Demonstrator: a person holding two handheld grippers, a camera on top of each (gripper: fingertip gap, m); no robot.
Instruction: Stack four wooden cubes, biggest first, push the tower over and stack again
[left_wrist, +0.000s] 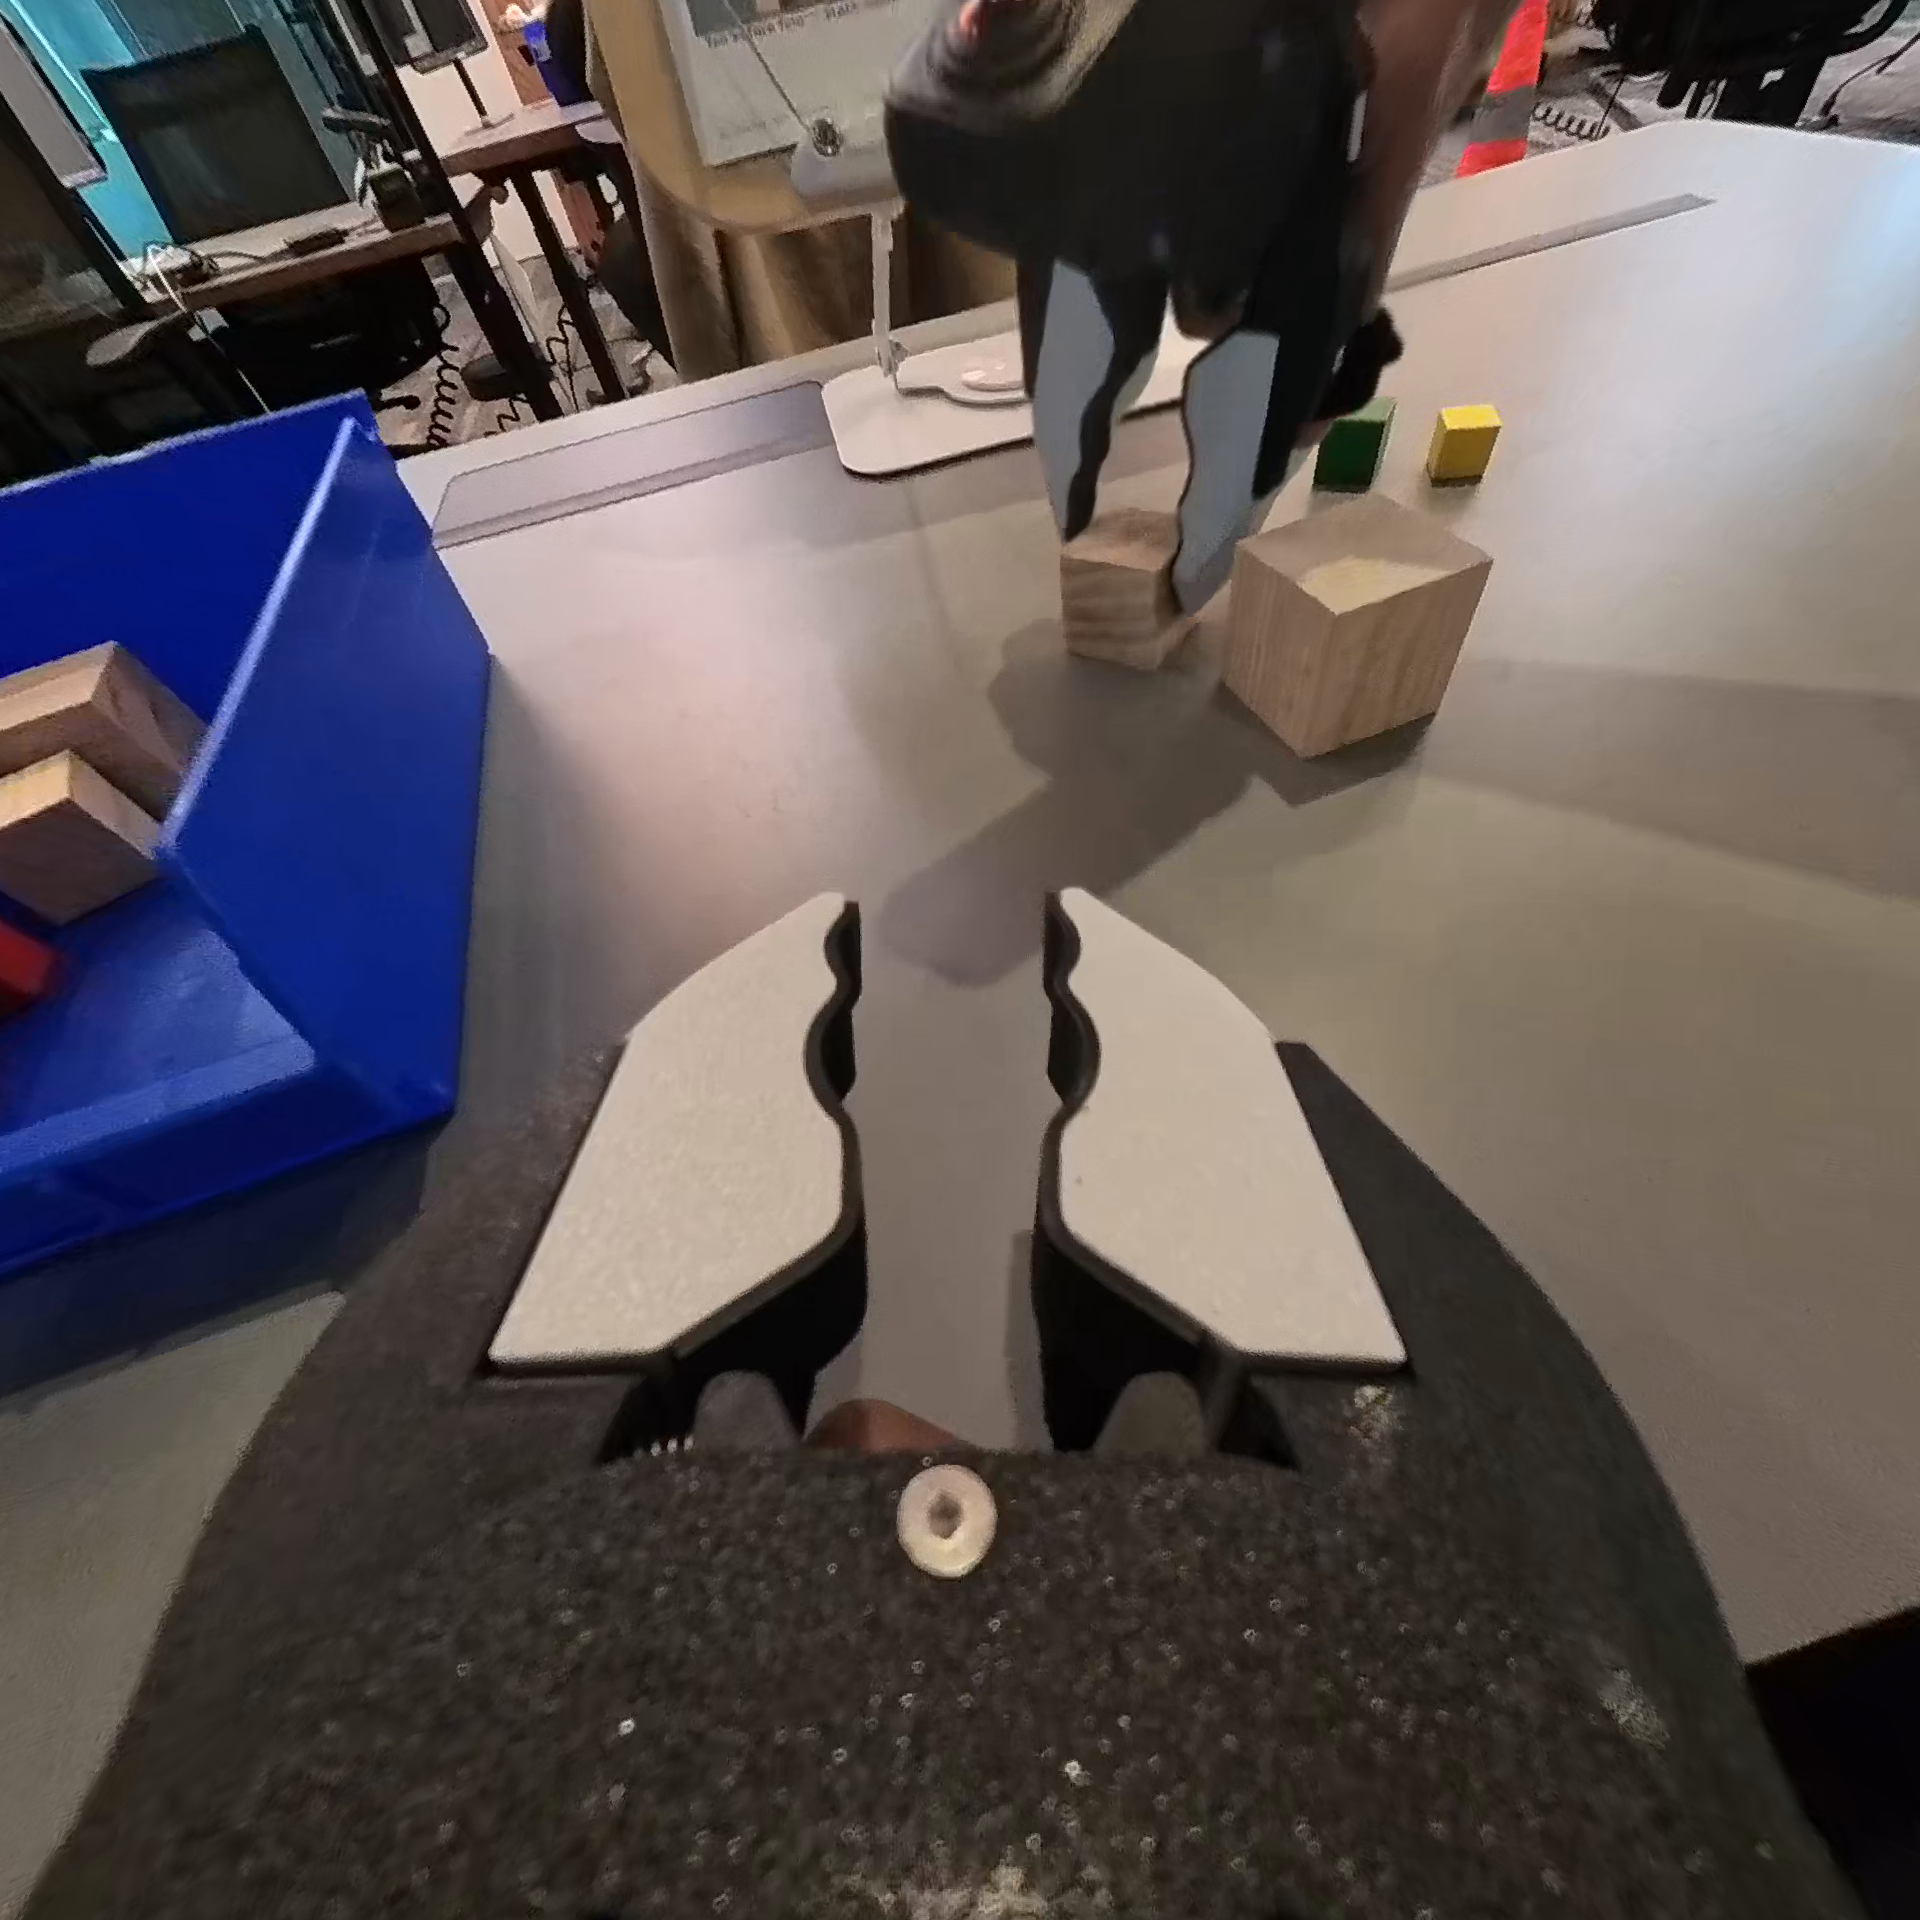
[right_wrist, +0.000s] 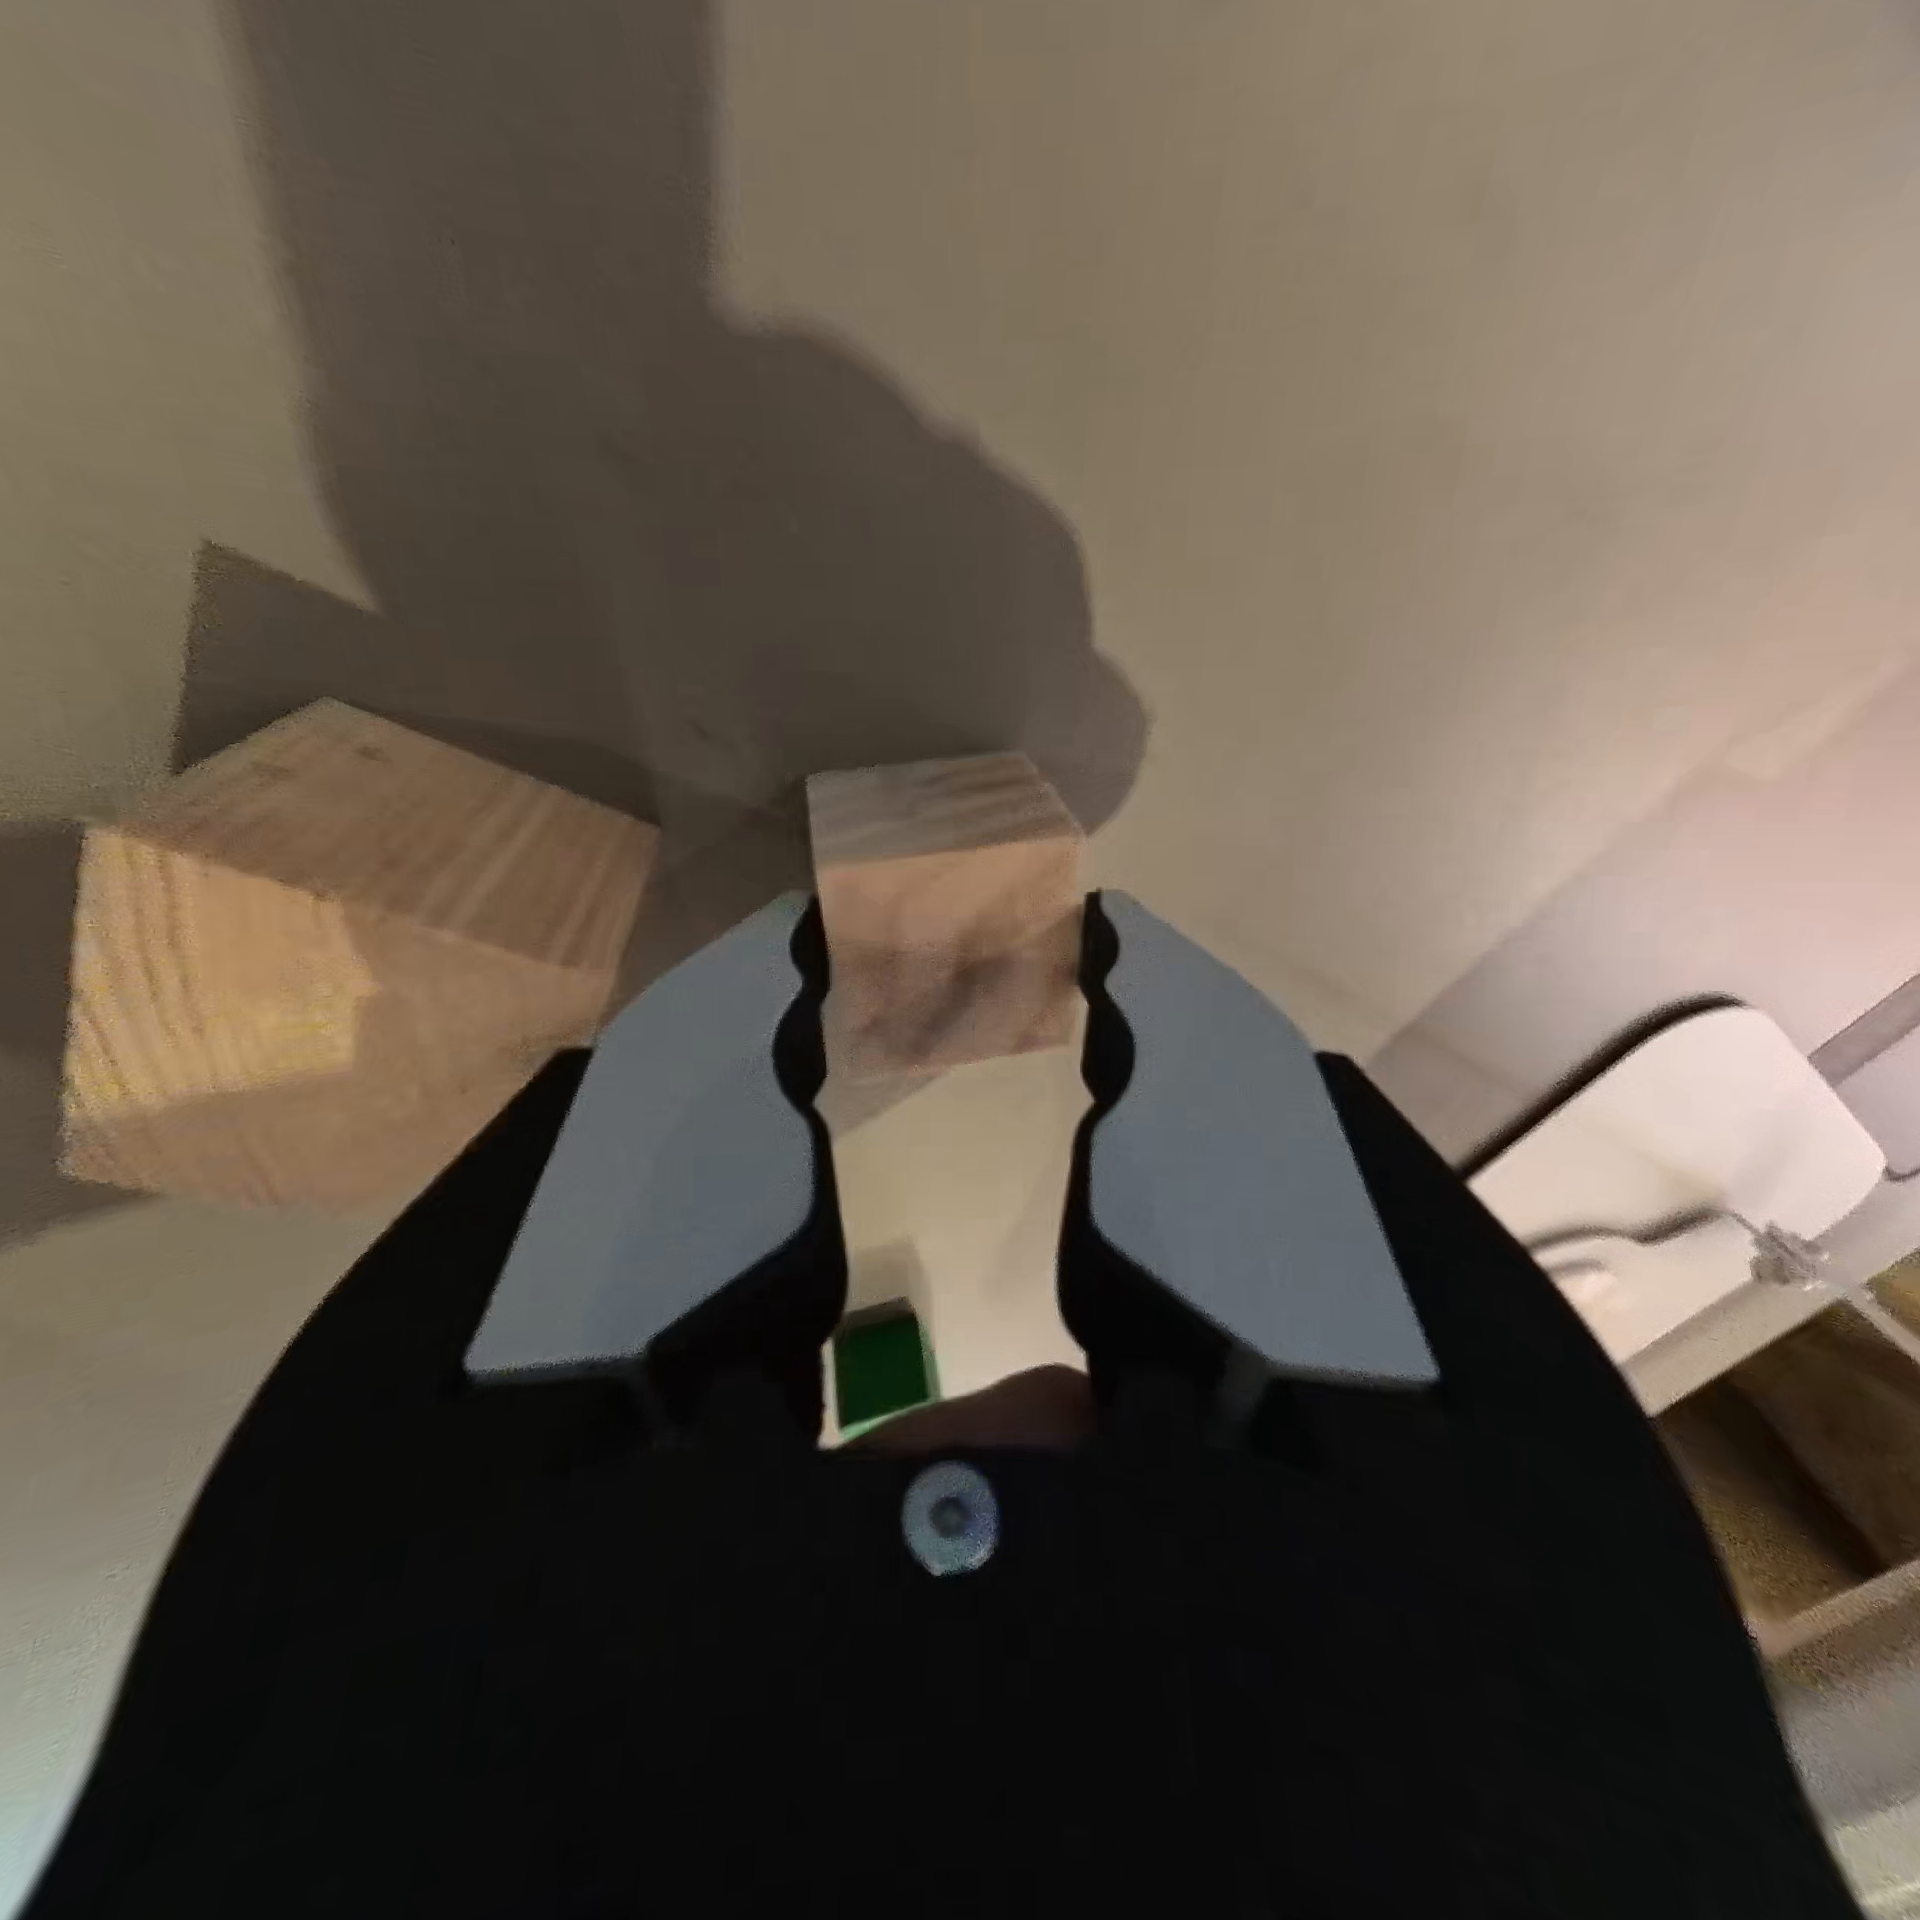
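A medium wooden cube (left_wrist: 1112, 597) sits on the grey table (left_wrist: 727, 675), its right side slightly raised. My right gripper (left_wrist: 1138, 566) comes down from above with its fingers on both sides of it. In the right wrist view my right gripper (right_wrist: 951, 914) is shut on this cube (right_wrist: 940, 831). The biggest wooden cube (left_wrist: 1351, 613) stands just right of it and shows in the right wrist view (right_wrist: 312, 935) too. My left gripper (left_wrist: 951, 914) is open and empty, low over the table, well in front of both cubes.
A green cube (left_wrist: 1351, 442) and a yellow cube (left_wrist: 1463, 442) stand behind the big cube. A blue bin (left_wrist: 312, 779) at the left holds wooden blocks and a red one. A white flat stand base (left_wrist: 935, 426) lies at the table's back. The left gripper's tips are roughly 20 cm from the right gripper's.
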